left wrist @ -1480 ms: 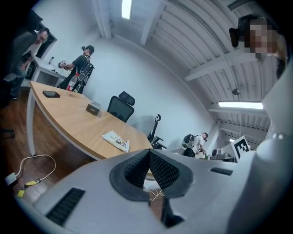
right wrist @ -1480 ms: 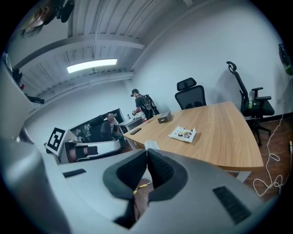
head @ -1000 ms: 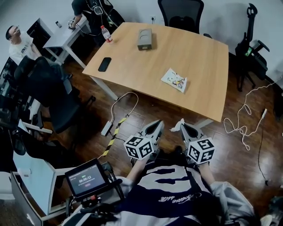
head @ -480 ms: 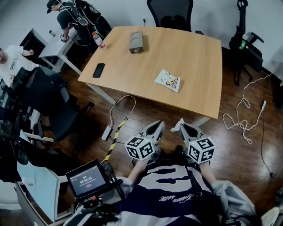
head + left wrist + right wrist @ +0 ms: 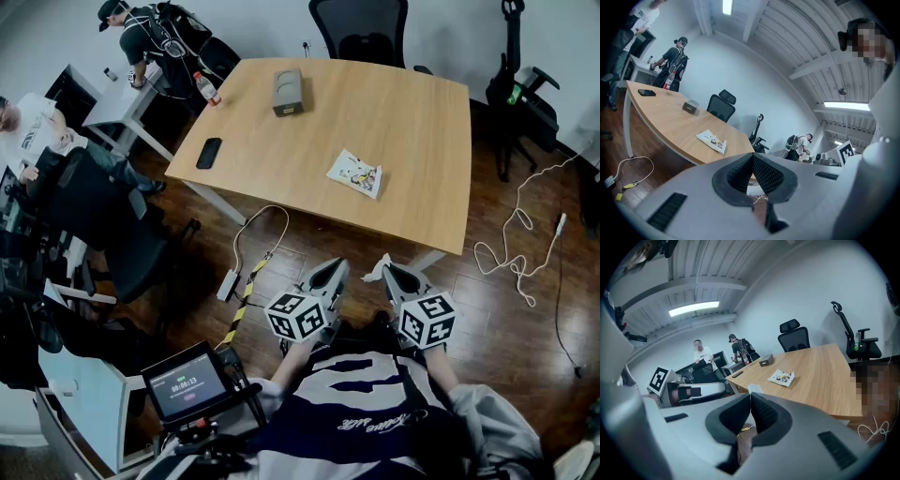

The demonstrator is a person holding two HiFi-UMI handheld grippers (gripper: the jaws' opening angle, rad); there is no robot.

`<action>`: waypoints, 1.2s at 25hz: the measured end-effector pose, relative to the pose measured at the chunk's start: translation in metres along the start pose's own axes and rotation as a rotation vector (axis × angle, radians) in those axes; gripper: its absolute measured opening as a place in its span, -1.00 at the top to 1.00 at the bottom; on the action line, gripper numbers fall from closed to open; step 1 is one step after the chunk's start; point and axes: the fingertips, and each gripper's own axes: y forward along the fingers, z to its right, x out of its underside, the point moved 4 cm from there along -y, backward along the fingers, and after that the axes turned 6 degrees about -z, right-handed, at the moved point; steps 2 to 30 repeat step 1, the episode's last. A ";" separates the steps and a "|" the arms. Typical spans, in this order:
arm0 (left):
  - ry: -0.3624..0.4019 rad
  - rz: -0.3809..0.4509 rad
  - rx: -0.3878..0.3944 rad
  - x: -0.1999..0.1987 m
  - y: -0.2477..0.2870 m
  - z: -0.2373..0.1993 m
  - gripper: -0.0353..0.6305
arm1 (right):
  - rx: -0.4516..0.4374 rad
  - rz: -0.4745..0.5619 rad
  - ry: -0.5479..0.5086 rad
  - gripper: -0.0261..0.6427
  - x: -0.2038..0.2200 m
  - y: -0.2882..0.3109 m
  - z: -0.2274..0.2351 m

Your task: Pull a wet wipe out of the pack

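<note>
Finding: the right hand-held gripper (image 5: 388, 269), lower centre, is clenched on a white wet wipe (image 5: 374, 272), apparently by one edge only. The left hand-held gripper (image 5: 335, 267) is clenched on nothing. The wipe pack (image 5: 354, 174) lies mid-bench (image 5: 422, 112), well apart.

Risk: so slight a pinch may let the wet wipe slip to the floor (image 5: 319, 234).

Against a second ago, both grippers sit unchanged; the bench sits further left in frame.

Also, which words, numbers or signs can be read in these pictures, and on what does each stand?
Nothing can be read with certainty.
Small screen: a row of digits, too small.
Shirt: script lettering, blurred.
Wet wipe pack: coloured print, too small.
Marker cube: square patterns, no letters.
</note>
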 end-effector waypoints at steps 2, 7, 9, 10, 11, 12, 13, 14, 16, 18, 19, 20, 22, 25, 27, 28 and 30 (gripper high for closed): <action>0.000 0.000 -0.001 0.001 0.000 0.000 0.88 | -0.001 0.000 -0.001 0.94 0.001 0.000 0.000; 0.000 0.000 -0.001 0.001 0.000 0.000 0.88 | -0.001 0.000 -0.001 0.94 0.001 0.000 0.000; 0.000 0.000 -0.001 0.001 0.000 0.000 0.88 | -0.001 0.000 -0.001 0.94 0.001 0.000 0.000; 0.000 0.000 -0.001 0.001 0.000 0.000 0.88 | -0.001 0.000 -0.001 0.94 0.001 0.000 0.000; 0.000 0.000 -0.001 0.001 0.000 0.000 0.88 | -0.001 0.000 -0.001 0.94 0.001 0.000 0.000; 0.000 0.000 -0.001 0.001 0.000 0.000 0.88 | -0.001 0.000 -0.001 0.94 0.001 0.000 0.000; 0.000 0.000 -0.001 0.001 0.000 0.000 0.88 | -0.001 0.000 -0.001 0.94 0.001 0.000 0.000; 0.000 0.000 -0.001 0.001 0.000 0.000 0.88 | -0.001 0.000 -0.001 0.94 0.001 0.000 0.000; 0.000 0.000 -0.001 0.001 0.000 0.000 0.88 | -0.001 0.000 -0.001 0.94 0.001 0.000 0.000; 0.000 0.000 -0.001 0.001 0.000 0.000 0.88 | -0.001 0.000 -0.001 0.94 0.001 0.000 0.000; 0.000 0.000 -0.001 0.001 0.000 0.000 0.88 | -0.001 0.000 -0.001 0.94 0.001 0.000 0.000; 0.000 0.000 -0.001 0.001 0.000 0.000 0.88 | -0.001 0.000 -0.001 0.94 0.001 0.000 0.000; 0.000 0.000 -0.001 0.001 0.000 0.000 0.88 | -0.001 0.000 -0.001 0.94 0.001 0.000 0.000; 0.000 0.000 -0.001 0.001 0.000 0.000 0.88 | -0.001 0.000 -0.001 0.94 0.001 0.000 0.000; 0.000 0.000 -0.001 0.001 0.000 0.000 0.88 | -0.001 0.000 -0.001 0.94 0.001 0.000 0.000; 0.000 0.000 -0.001 0.001 0.000 0.000 0.88 | -0.001 0.000 -0.001 0.94 0.001 0.000 0.000; 0.000 0.000 -0.001 0.001 0.000 0.000 0.88 | -0.001 0.000 -0.001 0.94 0.001 0.000 0.000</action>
